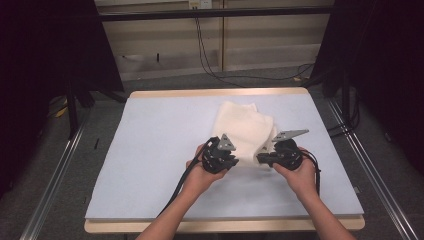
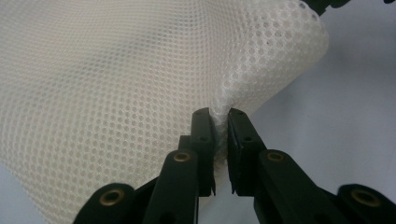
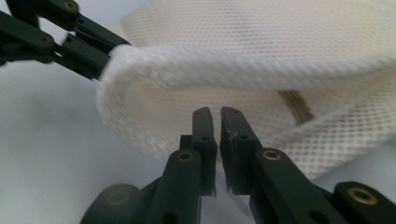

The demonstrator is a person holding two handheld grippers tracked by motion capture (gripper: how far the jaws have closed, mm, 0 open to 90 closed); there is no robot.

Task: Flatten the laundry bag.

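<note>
Jaws of the left gripper [image 2: 219,114] pinch a fold at the near edge of the white mesh bag [image 1: 245,131]; the right gripper [image 3: 215,112] stands nearly closed at the bag's near-right edge, and whether mesh sits between its pads I cannot tell. Bag lies right of centre on the pale table mat [image 1: 150,150], stretching away from both tools. Bare mat extends left, near and far, narrower to the right.

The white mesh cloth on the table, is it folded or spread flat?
Folded. The white mesh cloth lies in overlapping layers on the table, and the right gripper view shows its edge doubled over into a rounded loop.
</note>
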